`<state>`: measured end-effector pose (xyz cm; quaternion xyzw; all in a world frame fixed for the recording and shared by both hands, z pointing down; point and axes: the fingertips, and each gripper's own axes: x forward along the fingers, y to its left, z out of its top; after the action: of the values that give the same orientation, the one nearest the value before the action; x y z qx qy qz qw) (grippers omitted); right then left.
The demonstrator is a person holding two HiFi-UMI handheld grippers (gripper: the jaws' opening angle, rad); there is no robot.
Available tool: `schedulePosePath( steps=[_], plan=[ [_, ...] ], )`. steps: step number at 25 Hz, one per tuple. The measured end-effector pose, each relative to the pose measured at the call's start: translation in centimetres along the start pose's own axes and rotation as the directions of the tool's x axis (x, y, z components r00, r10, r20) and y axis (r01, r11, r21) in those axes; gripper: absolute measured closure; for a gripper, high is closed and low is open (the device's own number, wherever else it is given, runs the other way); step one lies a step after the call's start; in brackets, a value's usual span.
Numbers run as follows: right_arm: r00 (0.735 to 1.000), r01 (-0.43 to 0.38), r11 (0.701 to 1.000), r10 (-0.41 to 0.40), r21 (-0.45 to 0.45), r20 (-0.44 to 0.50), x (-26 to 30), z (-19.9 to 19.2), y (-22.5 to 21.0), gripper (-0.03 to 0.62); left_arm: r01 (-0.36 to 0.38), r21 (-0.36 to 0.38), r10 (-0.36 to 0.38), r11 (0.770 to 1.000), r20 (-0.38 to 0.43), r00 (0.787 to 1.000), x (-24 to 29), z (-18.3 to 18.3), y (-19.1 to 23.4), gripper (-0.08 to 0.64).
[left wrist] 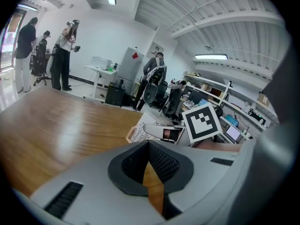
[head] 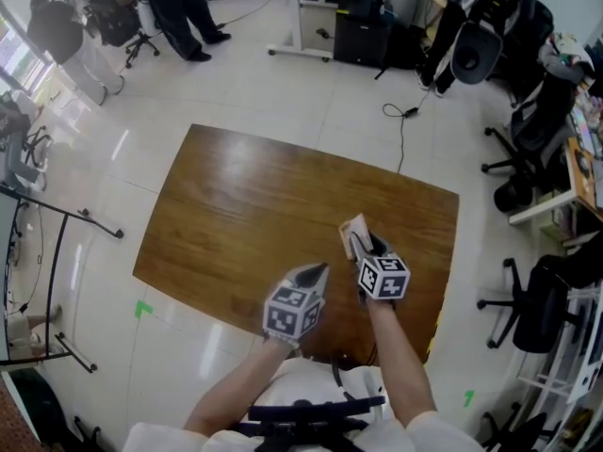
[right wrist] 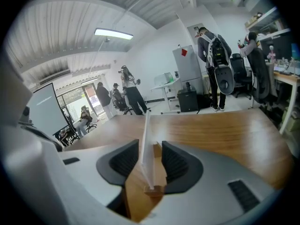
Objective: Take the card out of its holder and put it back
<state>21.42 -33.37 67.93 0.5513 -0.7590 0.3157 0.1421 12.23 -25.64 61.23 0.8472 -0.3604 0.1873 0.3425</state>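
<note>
No readable text; the card [left wrist: 139, 134] bears print (too small to read)

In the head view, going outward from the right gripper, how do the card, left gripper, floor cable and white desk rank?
1. card, between fingers of the right gripper
2. left gripper, just left
3. floor cable, beyond the table
4. white desk, far top

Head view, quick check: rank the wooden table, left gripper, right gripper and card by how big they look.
1. wooden table, by far the largest.
2. left gripper and right gripper: they look alike, so no ranking between them.
3. card, smallest.
</note>
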Motion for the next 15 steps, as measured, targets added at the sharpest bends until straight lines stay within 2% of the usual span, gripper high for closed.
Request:
schedulePosePath(
  steps=[15],
  plan=[
    [0.999,0.033,0.999,-0.033,-0.023,-0.022,1.4,-0.8,0.0,0.549,-0.016,-0.033,0.015,0.999,-0.011,1.0,-0.5,-0.8,1.3,0.565]
  ],
)
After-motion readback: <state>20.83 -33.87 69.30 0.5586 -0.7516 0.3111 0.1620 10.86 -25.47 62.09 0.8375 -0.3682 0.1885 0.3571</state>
